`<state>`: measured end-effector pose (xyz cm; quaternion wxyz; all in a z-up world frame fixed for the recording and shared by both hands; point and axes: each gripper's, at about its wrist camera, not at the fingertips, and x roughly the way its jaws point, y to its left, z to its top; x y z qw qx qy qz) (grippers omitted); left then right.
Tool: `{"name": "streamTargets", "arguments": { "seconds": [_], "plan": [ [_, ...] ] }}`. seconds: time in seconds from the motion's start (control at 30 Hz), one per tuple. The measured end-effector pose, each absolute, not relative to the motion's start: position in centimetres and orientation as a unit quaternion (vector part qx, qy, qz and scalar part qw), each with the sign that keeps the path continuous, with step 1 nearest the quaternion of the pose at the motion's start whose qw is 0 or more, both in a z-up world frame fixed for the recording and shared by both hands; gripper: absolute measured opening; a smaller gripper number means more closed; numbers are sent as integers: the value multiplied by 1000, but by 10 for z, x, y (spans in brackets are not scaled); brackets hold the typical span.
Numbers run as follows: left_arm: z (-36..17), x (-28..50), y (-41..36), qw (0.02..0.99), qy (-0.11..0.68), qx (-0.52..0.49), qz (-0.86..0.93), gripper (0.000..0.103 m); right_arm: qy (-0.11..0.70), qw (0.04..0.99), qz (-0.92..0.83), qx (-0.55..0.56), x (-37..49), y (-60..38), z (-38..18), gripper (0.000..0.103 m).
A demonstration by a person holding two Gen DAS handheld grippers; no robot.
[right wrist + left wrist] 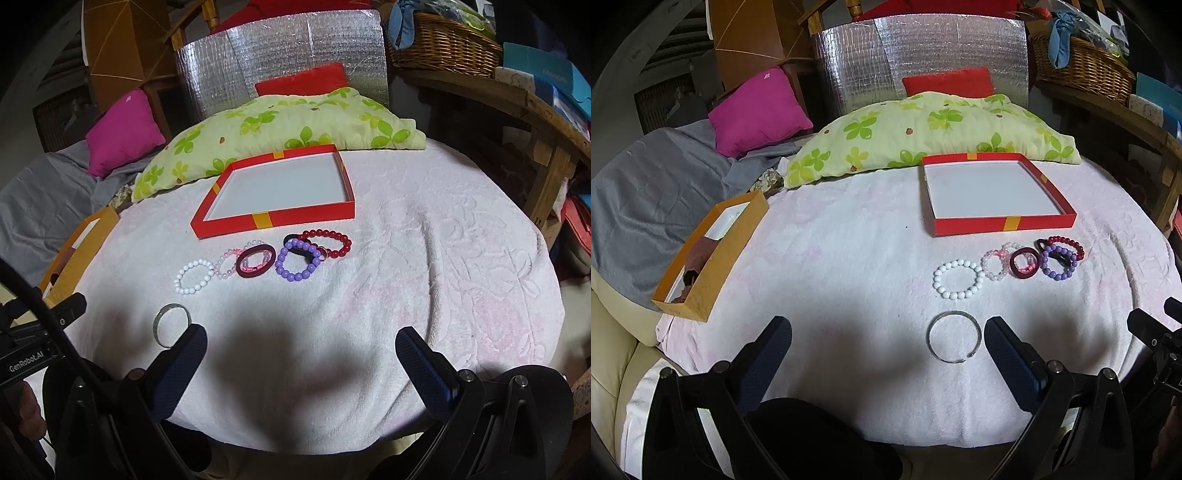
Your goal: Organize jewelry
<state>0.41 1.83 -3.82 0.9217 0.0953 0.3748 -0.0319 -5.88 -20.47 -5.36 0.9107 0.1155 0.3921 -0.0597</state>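
Here, silver bangle (953, 338), beaded bracelets (958, 277), flat

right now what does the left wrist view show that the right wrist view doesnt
Only the left wrist view shows the inside of the orange cardboard box, with dark reddish items in it, and the whole silver metal bangle lying between the open left tool fingers.

Only the right wrist view shows the open right tool with bare towel between its fingers, and the blue boxes on the wooden shelf.

Both share the empty red shallow box, the white bead bracelet, the purple bead bracelet and the green floral pillow.
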Motion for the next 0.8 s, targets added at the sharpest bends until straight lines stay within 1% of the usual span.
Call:
{"name": "streamTargets", "arguments": {
  "seconds": [0.23, 0.37, 0.6, 0.67, 0.8],
  "plan": [
    [-47, 11, 19, 918, 385, 95, -30, 103, 418, 899, -59, 120, -51, -208, -62, 103],
    [-57, 18, 18, 912, 397, 96, -34, 103, 409, 902, -57, 125, -42, -216, -69, 103],
    [-98, 42, 26, 877, 472, 42, -83, 103, 398, 908, -27, 131, -22, -247, -90, 103],
    [-112, 47, 26, 870, 485, 40, -83, 103, 398, 907, -26, 137, -13, -257, -95, 99],
    [-126, 54, 23, 860, 501, 17, -98, 103, 405, 897, 9, 176, 10, -261, -104, 89]
  ]
}}
